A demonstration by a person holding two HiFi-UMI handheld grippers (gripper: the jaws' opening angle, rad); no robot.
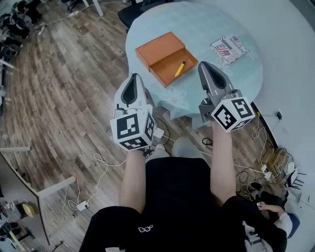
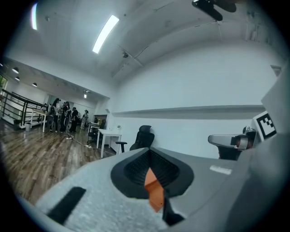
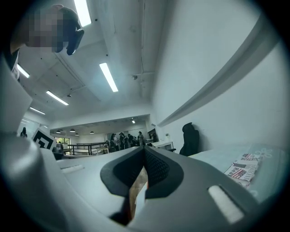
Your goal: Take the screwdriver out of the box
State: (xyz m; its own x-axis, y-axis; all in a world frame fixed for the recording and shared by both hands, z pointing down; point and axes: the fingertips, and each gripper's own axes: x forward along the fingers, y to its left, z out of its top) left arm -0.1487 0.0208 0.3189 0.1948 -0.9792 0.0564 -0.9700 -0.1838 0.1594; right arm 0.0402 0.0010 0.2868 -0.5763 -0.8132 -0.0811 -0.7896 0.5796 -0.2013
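An open orange box [image 1: 173,67] lies on the round table [image 1: 206,24], which has a pale blue cloth, and the box's lid [image 1: 157,48] rests beside it on the left. A yellow-handled screwdriver [image 1: 180,68] lies inside the box. My left gripper [image 1: 133,78] is held level near the table's front edge, left of the box, jaws together and empty. My right gripper [image 1: 204,65] hovers just right of the box, also shut and empty. A sliver of the orange box [image 2: 155,190] shows through the left gripper [image 2: 149,152]. In its own view the right gripper [image 3: 144,148] holds nothing.
A printed booklet [image 1: 229,49] lies on the table right of the box, also seen as the booklet [image 3: 242,166]. A black office chair [image 1: 142,7] stands beyond the table. Cables and a power strip [image 1: 81,204] trail over the wooden floor. People stand far off in the hall.
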